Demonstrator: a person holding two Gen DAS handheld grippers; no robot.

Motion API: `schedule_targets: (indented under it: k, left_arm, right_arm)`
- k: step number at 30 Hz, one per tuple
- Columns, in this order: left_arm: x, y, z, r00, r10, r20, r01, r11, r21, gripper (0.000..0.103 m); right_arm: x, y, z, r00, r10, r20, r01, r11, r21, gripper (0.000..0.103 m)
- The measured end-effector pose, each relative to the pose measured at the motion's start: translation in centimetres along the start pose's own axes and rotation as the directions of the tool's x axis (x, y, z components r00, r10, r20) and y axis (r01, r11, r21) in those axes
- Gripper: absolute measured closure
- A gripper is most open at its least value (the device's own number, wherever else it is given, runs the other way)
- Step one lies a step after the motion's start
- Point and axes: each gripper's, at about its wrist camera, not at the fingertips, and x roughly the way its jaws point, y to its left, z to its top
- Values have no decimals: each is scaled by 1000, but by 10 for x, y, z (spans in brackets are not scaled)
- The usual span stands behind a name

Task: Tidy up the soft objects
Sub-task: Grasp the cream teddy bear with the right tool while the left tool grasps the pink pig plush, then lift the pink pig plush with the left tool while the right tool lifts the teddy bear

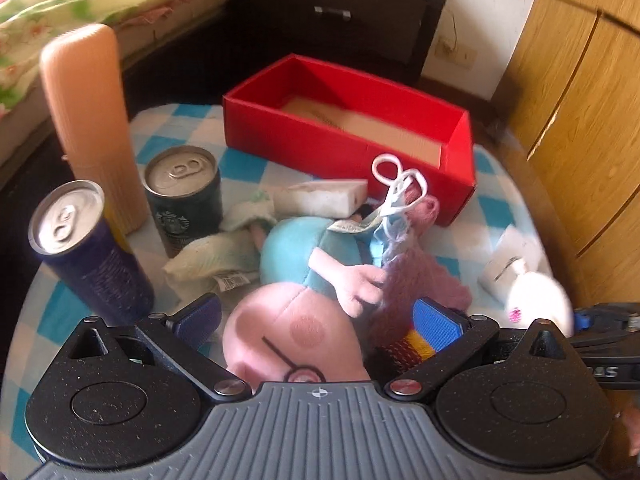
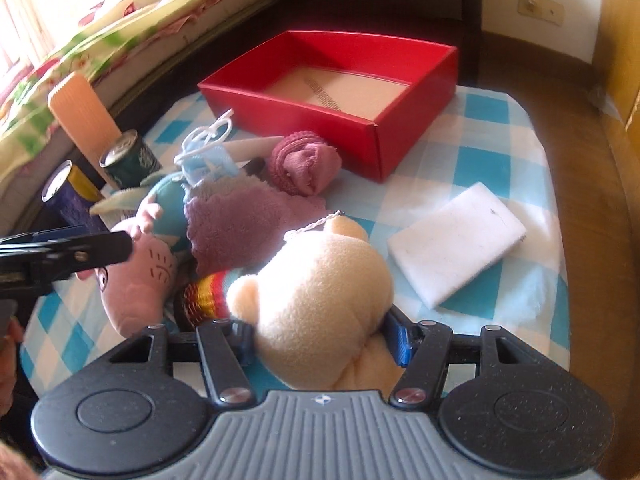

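My right gripper (image 2: 320, 344) is clamped on the cream plush bear (image 2: 316, 300), blue pads pressing its lower body from both sides. It sits low centre in the right wrist view, at the near edge of the blue-and-white checked cloth (image 2: 496, 120). My left gripper (image 1: 318, 320) is spread wide, holding nothing, with the pink-headed pig plush in a teal shirt (image 1: 296, 280) between the fingers, not pinched.

The empty red cardboard box (image 2: 332, 76) sits at 12 o'clock from the bear, well apart, so that is likely the drop spot.

Risks:
- The grip is on squashy stuffing low on the body; the bear could slump or slip out during the carry.
- The bear's twisted white cord (image 2: 316, 224) lies against the mauve fleece cloth (image 2: 236, 220) at 11 o'clock and might snag and drag it.
- The striped knit piece (image 2: 208, 296) at 9 o'clock touches the bear and could come along.
- My left claw sits close at 9 o'clock, so the two could collide if both move boxward.
- In the left wrist view, the two drink cans (image 1: 184, 192) and the tall peach ribbed cylinder (image 1: 88, 120) at 10 o'clock could tip if the pig is swung wide.
- The white foam block (image 2: 456, 236) at 2 o'clock is clear of the path.
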Motion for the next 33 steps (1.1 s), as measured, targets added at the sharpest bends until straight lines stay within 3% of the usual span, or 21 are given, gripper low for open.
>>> schedule_targets:
  k: [2, 6, 9, 10, 12, 15, 22, 29, 33]
  left_arm:
    - [16, 2, 3, 998, 23, -51, -22, 1000, 3, 7]
    - [44, 10, 5, 987, -9, -158, 4, 999, -35, 10]
    - [54, 16, 0, 978, -12, -207, -2, 998, -67, 26]
    - [54, 21, -2, 975, -38, -218, 17, 995, -99, 26]
    - [49, 27, -6, 973, -76, -218, 46, 989, -141, 26]
    - [35, 32, -15, 977, -73, -201, 44, 988, -145, 27]
    - [-5, 42, -30, 976, -139, -168, 109, 978, -175, 27]
    - [-44, 51, -51, 961, -227, -155, 182, 948, -261, 27]
    - [-70, 51, -56, 944, -310, -112, 266, 918, -294, 27]
  right_arm:
    - [-1, -2, -1, 1000, 2, 1, -2, 1000, 6, 64]
    - [-1, -2, -2, 999, 31, -4, -31, 999, 17, 64]
    - [1, -2, -1, 999, 38, -9, -37, 999, 22, 64]
    - [1, -1, -1, 999, 37, -8, -37, 999, 19, 64]
    - [1, 0, -1, 999, 38, -9, -38, 999, 16, 63]
    - [1, 1, -1, 999, 42, -10, -41, 999, 17, 63]
    - [0, 9, 0, 997, 72, -17, -72, 997, 27, 63]
    - [-6, 22, -6, 994, 105, -23, -105, 994, 23, 63]
    - [-16, 21, -12, 992, 127, -9, -126, 991, 51, 63]
